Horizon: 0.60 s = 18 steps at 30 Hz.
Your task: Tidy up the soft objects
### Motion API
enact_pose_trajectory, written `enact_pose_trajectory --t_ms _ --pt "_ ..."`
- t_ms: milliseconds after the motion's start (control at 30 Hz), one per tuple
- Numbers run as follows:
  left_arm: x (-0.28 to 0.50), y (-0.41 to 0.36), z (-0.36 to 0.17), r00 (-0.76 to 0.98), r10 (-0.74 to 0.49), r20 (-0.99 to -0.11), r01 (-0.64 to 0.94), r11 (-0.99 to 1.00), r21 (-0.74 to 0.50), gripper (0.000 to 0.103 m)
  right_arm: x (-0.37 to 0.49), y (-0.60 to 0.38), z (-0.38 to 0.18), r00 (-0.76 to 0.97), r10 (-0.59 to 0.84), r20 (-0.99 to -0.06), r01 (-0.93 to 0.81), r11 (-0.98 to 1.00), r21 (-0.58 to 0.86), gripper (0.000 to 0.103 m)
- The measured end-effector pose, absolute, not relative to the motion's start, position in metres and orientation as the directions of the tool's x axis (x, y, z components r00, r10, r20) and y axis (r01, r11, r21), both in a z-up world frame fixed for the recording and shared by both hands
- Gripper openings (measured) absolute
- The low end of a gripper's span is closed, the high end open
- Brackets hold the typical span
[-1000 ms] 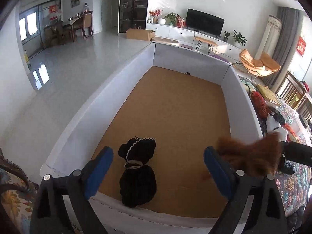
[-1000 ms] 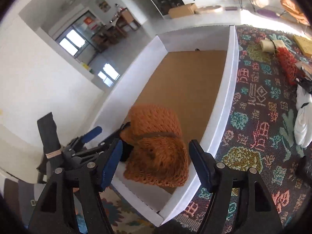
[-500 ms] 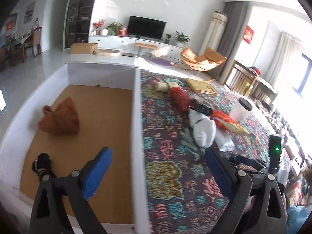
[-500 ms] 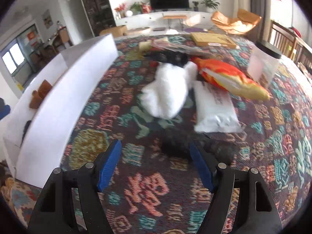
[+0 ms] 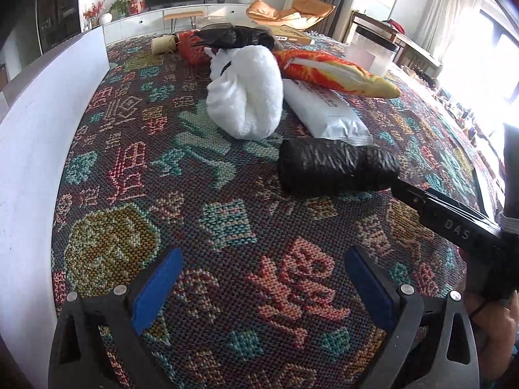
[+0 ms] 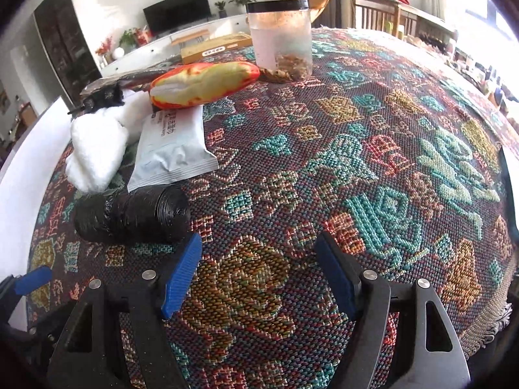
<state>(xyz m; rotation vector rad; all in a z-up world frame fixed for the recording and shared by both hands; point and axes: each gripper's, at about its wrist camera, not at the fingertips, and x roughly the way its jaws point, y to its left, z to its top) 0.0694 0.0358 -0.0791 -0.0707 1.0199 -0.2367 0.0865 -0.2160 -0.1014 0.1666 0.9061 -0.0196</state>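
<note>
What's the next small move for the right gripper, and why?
Probably shift the right gripper left over the black roll: its jaws are open and empty, and the roll lies loose on the cloth, just off its left finger.

Both views are brightly lit by daylight; the windows [image 5: 486, 64] are blown out. Edges are bent and darkened; sharpness is kept throughout.

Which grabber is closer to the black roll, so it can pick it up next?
Probably the right gripper: the black roll lies just beyond its left fingertip. From the left gripper, the roll sits farther off across the patterned cloth. Both are open and empty.
</note>
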Motion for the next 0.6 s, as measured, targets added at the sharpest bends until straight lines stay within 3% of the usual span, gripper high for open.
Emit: enact_pose_trajectory --t_ms 267,400,500,600 --pt "0.112 0.067 -0.09 0.544 -0.158 -0.824 0.037 0.986 -0.165 0.1 0.091 -0.193 -0.11 0.606 -0.033 -0.795 0.07 0.997 0.013 0.08" --pt "0.124 0.066 -0.094 0.56 -0.119 -0.82 0.044 0.992 -0.115 0.103 0.09 -0.195 -0.109 0.609 -0.021 -0.793 0.072 0.997 0.028 0.08" --pt "0.123 0.053 -0.1 0.578 -0.047 -0.815 0.079 0.997 -0.002 0.103 0.091 -0.197 -0.11 0.608 -0.031 -0.793 0.071 0.997 0.016 0.081" --pt "0.124 0.053 -0.1 0.58 -0.063 -0.812 0.078 0.997 -0.022 0.103 0.09 -0.194 -0.111 0.609 -0.028 -0.793 0.071 0.997 0.019 0.082"
